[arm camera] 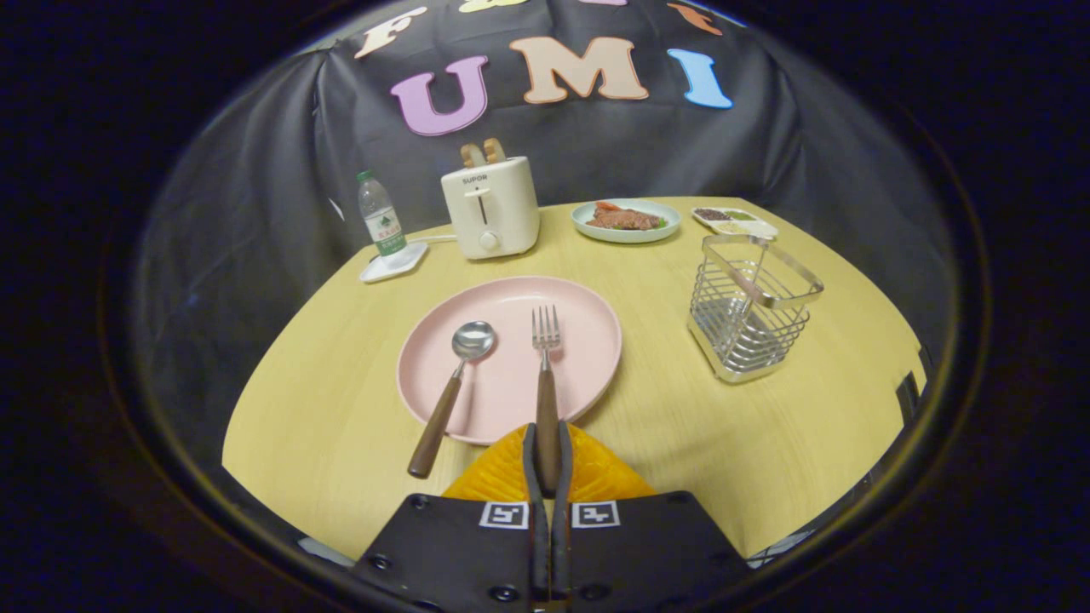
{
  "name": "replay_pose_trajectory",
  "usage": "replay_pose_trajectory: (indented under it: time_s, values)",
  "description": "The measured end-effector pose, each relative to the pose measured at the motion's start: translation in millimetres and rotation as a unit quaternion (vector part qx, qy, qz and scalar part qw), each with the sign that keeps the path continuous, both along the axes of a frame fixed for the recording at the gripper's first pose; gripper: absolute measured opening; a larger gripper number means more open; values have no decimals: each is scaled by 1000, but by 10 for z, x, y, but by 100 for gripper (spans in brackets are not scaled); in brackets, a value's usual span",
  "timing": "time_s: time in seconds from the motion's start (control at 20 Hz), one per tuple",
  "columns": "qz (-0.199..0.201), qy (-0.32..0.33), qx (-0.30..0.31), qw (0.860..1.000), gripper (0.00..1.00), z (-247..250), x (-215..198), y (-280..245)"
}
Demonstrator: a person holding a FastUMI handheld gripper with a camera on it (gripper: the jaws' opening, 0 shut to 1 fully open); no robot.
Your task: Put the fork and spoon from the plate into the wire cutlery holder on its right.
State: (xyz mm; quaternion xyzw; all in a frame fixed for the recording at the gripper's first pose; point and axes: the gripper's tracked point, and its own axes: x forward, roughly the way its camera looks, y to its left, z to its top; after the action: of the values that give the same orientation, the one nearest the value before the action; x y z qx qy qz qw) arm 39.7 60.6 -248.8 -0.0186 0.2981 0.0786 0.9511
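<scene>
A pink plate [588,340] lies on the wooden table just ahead of my fingers. A fork [545,366] with a brown handle rests on it, tines pointing away, and the near end of its handle sits between my two fingers. My gripper [547,460] is shut on that handle. Left of the fork lies a spoon [451,383] with a brown handle, its bowl on the plate and its handle end reaching over the near rim onto the table. The wire cutlery holder [749,319] stands upright and empty to the right of the plate.
Beyond the plate stand a cream toaster [491,209] with bread in it and a water bottle [380,217] on a white coaster. A dish of food [626,220] and a small tray [734,221] sit at the table's far right.
</scene>
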Motion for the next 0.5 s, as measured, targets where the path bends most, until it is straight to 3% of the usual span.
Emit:
replay_pose_trajectory:
  time_s: [0.25, 0.5]
  values:
    - [6, -19, 13, 1000, 4, 380, 26, 0]
    - [-8, -48, 8, 999, 4, 989, 110, -382]
